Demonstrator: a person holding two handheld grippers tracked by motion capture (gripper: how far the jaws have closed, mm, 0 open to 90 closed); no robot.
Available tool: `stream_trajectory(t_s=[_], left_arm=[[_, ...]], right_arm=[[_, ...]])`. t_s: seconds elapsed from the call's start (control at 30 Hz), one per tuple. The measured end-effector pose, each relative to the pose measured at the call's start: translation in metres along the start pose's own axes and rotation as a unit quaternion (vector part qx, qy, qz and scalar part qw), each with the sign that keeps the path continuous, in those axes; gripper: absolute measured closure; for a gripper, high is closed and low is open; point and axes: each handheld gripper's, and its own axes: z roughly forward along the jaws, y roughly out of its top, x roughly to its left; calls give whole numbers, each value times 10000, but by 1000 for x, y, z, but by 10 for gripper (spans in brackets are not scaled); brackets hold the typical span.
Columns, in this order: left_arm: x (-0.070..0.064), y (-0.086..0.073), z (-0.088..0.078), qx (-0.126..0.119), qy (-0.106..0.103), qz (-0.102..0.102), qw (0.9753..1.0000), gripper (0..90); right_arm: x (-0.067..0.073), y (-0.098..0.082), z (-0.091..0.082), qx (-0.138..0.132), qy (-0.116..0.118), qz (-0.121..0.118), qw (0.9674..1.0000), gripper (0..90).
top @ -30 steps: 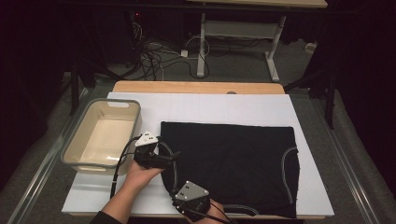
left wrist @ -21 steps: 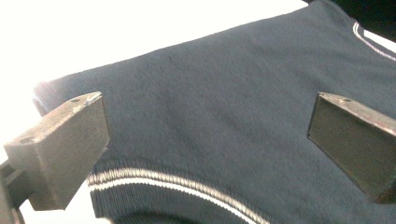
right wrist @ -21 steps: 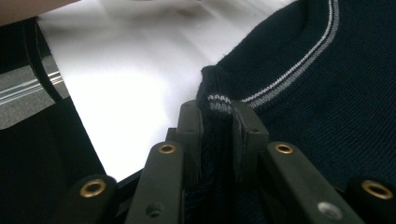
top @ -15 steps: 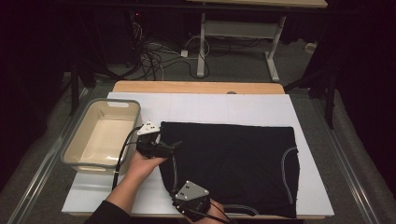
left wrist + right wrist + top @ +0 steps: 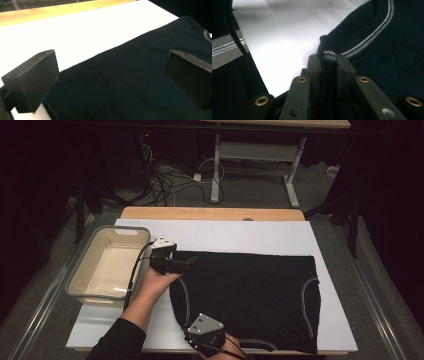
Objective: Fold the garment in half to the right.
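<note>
A black garment (image 5: 250, 290) with grey striped trim lies flat on the white board (image 5: 225, 235). My left gripper (image 5: 187, 264) hovers at the garment's far left corner, pointing right. In the left gripper view its jaws stand wide open (image 5: 110, 75) above the garment's edge (image 5: 125, 82), with nothing between them. My right gripper (image 5: 204, 332) sits at the near edge of the board. In the right gripper view it (image 5: 329, 63) is shut on a fold of the garment's striped hem (image 5: 329, 55).
A beige plastic tub (image 5: 80, 272) stands at the board's left edge, close beside my left hand. Bare white board lies beyond the garment. The wooden table edge (image 5: 210, 213) lies behind it, with cables and a desk frame on the floor farther back.
My left gripper has moved away from the person along the garment's left side, up to its far corner. The right gripper has stayed put, still clamped on the hem.
</note>
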Motion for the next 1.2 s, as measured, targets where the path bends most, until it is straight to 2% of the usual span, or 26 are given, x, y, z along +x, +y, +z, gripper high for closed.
stream_trajectory(t_s=[0.23,0.4,0.53,0.7,0.83,0.93,1.03,1.2], left_arm=[[22,2,17,296,247,-141,9992,0],[26,-1,33,597,467,-176,9970,0],[33,-7,42,841,637,-355,9938,0],[42,-15,49,1205,771,-605,9879,2],[42,-15,49,1249,842,-648,9865,95],[41,-15,47,1243,1052,-671,9844,177],[39,-16,46,1238,1237,-605,9827,281],[39,-18,44,1139,1333,-673,9822,458]], right_arm=[[0,0,0,5,0,-8,10000,766],[0,0,0,4,4,-2,10000,766],[0,0,0,0,1,-12,10000,766],[0,0,0,-17,-3,-30,10000,765],[1,0,0,-20,-7,-23,10000,765],[1,0,0,-24,-3,-25,10000,765],[1,-1,0,-19,-5,-43,10000,765],[1,0,0,-13,-6,-31,10000,764]])
